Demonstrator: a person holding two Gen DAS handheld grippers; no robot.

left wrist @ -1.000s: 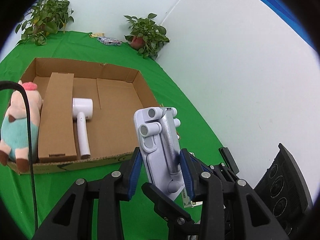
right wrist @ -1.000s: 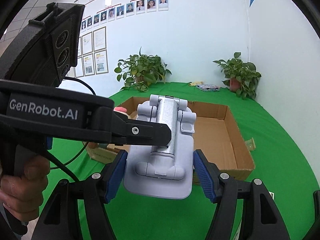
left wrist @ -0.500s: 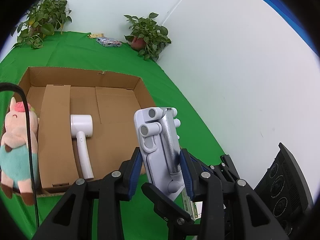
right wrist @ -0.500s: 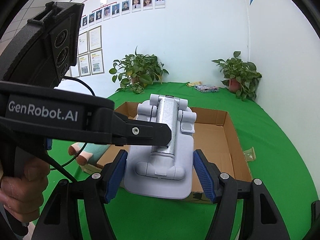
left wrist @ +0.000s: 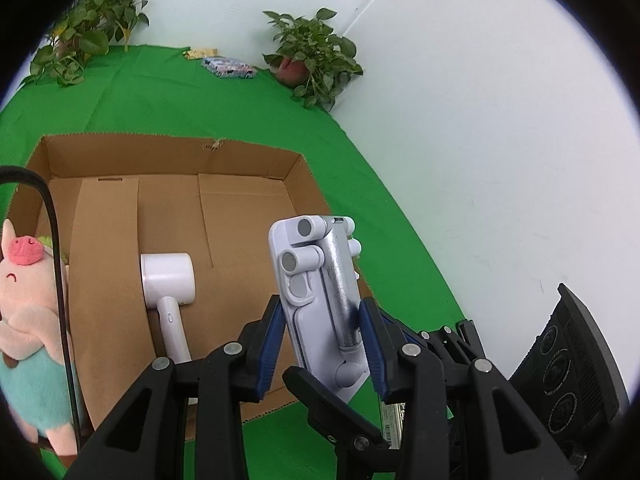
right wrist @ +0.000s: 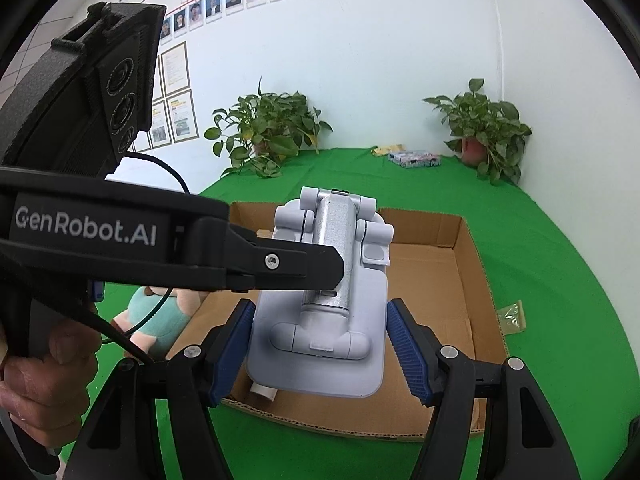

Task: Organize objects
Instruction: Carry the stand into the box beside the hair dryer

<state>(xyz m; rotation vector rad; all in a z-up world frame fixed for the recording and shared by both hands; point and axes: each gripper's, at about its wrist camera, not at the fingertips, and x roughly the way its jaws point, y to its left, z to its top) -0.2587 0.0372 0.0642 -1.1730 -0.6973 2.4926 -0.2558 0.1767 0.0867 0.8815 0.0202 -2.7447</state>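
A folded grey-white stand (left wrist: 320,292) with a silver arm is held upright above the near edge of an open cardboard box (left wrist: 168,160). My left gripper (left wrist: 322,340) is shut on its thin sides. In the right wrist view the stand (right wrist: 324,304) sits between the blue pads of my right gripper (right wrist: 320,344), which stands open with small gaps on both sides. The left gripper's black finger (right wrist: 280,264) crosses in front of the stand. A white hair dryer (left wrist: 170,292) lies inside the box. A plush pig (left wrist: 28,312) sits at the box's left side.
Green cloth (right wrist: 560,264) covers the table. Two potted plants (right wrist: 264,132) (right wrist: 484,128) and a patterned pack (right wrist: 416,158) stand at the far edge. White walls rise behind and to the right. A small clear packet (right wrist: 512,316) lies right of the box. A black cable (left wrist: 56,280) hangs at left.
Both grippers and the stand have moved closer to the box, which now lies partly beneath the stand. The grip on the stand looks unchanged.
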